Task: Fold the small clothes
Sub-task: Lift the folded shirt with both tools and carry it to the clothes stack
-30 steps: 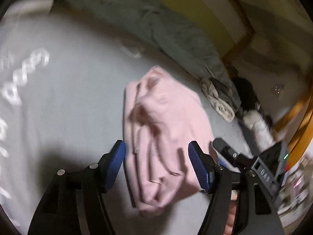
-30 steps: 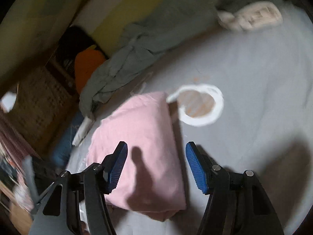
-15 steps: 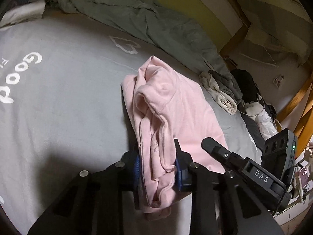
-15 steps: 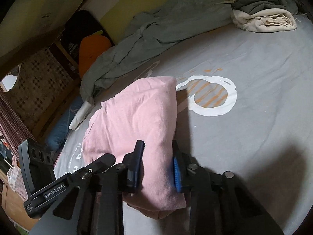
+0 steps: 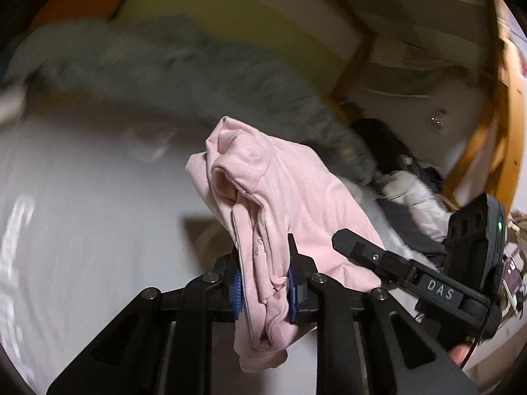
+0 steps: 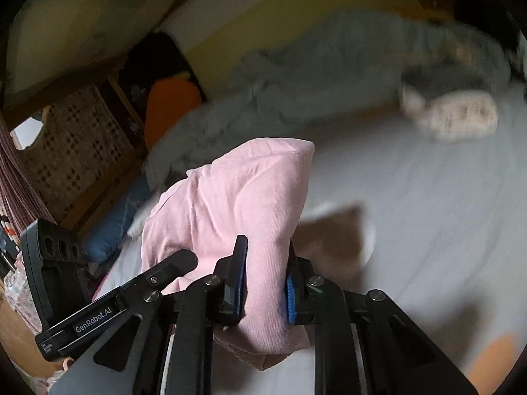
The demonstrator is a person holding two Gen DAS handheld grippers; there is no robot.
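A folded pink garment hangs above the grey bed sheet, held at its near edge from both ends. My left gripper has its blue pads pressed on the layered, open-edged end, and its jaws are still closing. In the right wrist view the same pink garment shows its smooth folded side. My right gripper pinches that side, its jaws also still closing. Each view shows the other gripper's black body beside the cloth. The garment's underside is hidden.
A crumpled grey blanket lies along the far side of the bed sheet. A beige folded pile sits at the back right. An orange cushion and a wooden bed frame border the bed. More clothes are heaped at the bed's edge.
Both grippers went from open around the pink garment to shut on it. Both then rose, lifting the garment off the sheet. The views are now motion-blurred.
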